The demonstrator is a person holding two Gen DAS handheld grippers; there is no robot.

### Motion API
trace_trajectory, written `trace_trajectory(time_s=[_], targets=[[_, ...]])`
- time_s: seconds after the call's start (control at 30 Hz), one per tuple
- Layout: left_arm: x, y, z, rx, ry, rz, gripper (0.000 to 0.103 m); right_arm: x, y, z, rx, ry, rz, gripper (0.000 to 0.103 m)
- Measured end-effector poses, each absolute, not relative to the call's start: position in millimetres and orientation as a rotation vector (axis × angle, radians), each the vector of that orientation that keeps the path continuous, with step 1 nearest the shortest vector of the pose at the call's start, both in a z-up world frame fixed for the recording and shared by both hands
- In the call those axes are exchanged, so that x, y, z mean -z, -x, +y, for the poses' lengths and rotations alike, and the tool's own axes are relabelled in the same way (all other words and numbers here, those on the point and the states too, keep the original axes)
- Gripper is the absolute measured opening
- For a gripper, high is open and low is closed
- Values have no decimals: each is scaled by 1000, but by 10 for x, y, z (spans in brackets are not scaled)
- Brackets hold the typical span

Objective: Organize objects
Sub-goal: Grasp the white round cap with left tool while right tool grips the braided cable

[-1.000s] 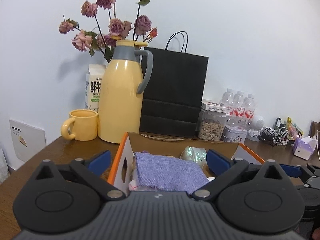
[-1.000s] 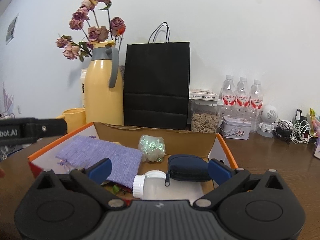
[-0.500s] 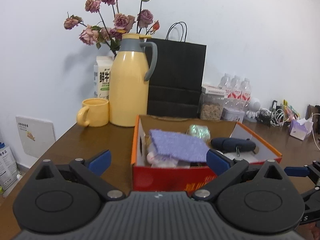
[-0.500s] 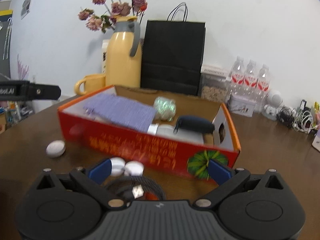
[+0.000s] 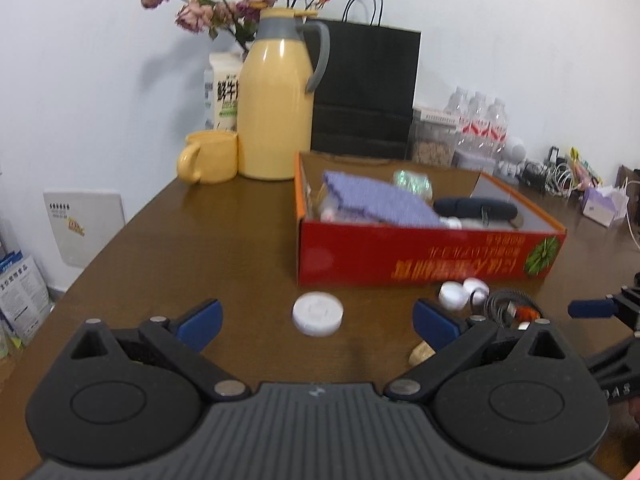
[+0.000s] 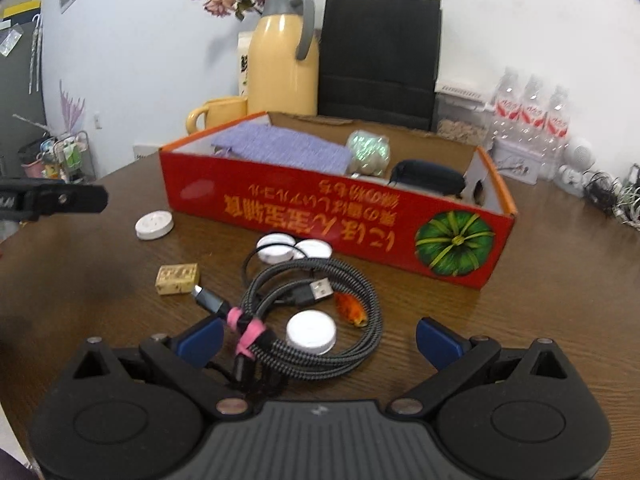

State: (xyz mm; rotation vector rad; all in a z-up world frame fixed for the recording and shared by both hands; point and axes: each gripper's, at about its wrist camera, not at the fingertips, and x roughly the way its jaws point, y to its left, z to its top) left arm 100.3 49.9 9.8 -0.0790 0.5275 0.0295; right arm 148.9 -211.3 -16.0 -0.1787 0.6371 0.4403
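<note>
Right gripper (image 6: 318, 336) hovers low over the dark brown wooden table (image 6: 540, 300), blue-tipped fingers (image 6: 436, 342) spread wide, holding nothing. Directly between and under them lies a coiled black braided USB cable with a pink tie (image 6: 320, 312), flat on the table, with a round white plastic cap (image 6: 311, 331) inside the coil and a small orange piece (image 6: 351, 307) touching the coil. Just beyond the cable, two more white round caps (image 6: 292, 249) sit side by side, near the box front. A small tan cork-like block (image 6: 178, 279) lies left of the cable, apart from it. Left gripper (image 5: 318, 320) also spread wide and empty, above the table; a single white round disc (image 5: 318, 313) lies between its fingertips' line, slightly ahead, on the wood. That same disc shows further left in the right view, with the left gripper's finger tip visible at the left edge. Next out, the open red cardboard box with orange print and a green pumpkin picture (image 6: 400, 228) sits mid-table; inside it a folded lilac knitted cloth (image 6: 280, 150), a shiny pale green wrapped ball (image 6: 368, 152), and a dark navy zip pouch (image 6: 428, 176). Behind the box: yellow mug (image 5: 210, 156), tall yellow thermos jug with grey handle (image 5: 278, 108), black paper bag with handles (image 6: 380, 52), water bottles (image 6: 528, 112) against the white wall.
</note>
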Motion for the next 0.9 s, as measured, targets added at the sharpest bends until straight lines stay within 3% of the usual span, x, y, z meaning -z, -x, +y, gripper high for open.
trace_trajectory(time_s=[0.73, 0.8, 0.83, 0.9], targets=[[45, -791, 720, -68, 112, 559, 103, 304, -1891, -1949, -513, 172, 687, 103], [54, -795, 714, -67, 112, 561, 103, 301, -1885, -1946, -513, 171, 684, 100], [57, -795, 712, -66, 112, 562, 103, 294, -1876, -1948, -512, 170, 676, 92], [61, -798, 709, -67, 112, 563, 103, 283, -1860, -1953, -509, 167, 667, 91]])
